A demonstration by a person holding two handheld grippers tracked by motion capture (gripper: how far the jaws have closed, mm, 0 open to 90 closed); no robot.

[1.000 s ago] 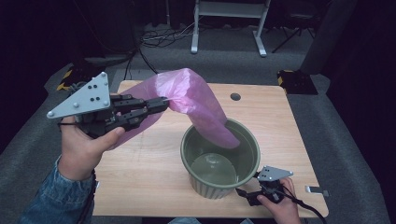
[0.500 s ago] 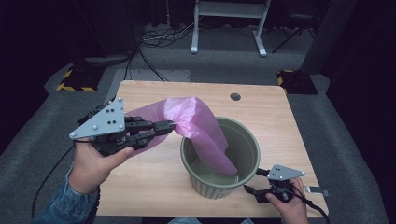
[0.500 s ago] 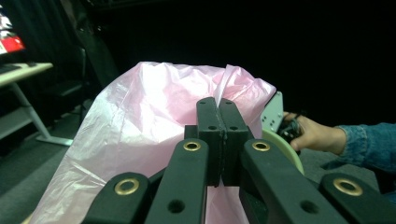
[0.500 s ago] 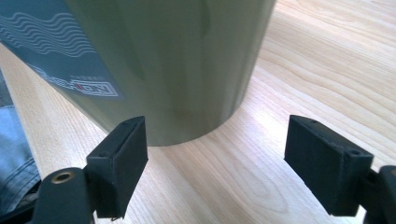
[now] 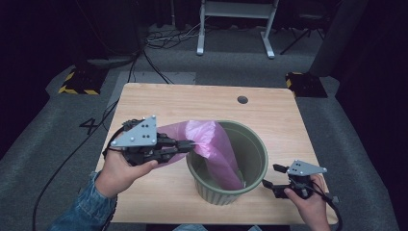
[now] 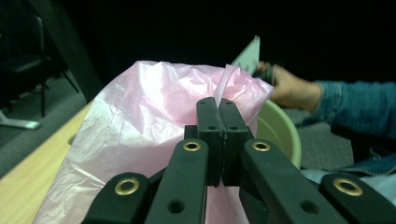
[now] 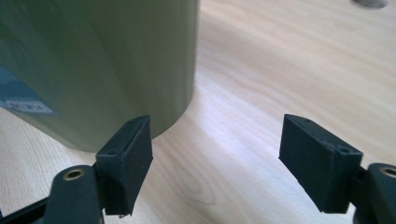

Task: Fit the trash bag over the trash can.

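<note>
The left gripper (image 5: 188, 144) is pinching the edge of the pink bag (image 5: 211, 144), which hangs partly inside the green bin (image 5: 250, 154) on the tabletop (image 5: 192, 101). The thin bag could slip out or tear if it gets tugged — or bunch up on one side. The right gripper (image 7: 215, 154) is spread beside the bin with nothing between its jaws, which have just been closing a little. A second ago the bag was held higher — now it is lower, by the rim.

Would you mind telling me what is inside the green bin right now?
The lower part of the pink plastic bag hangs into the green bin; its upper end is clamped by the left gripper outside the rim. The bag covers part of the bin's floor.
</note>
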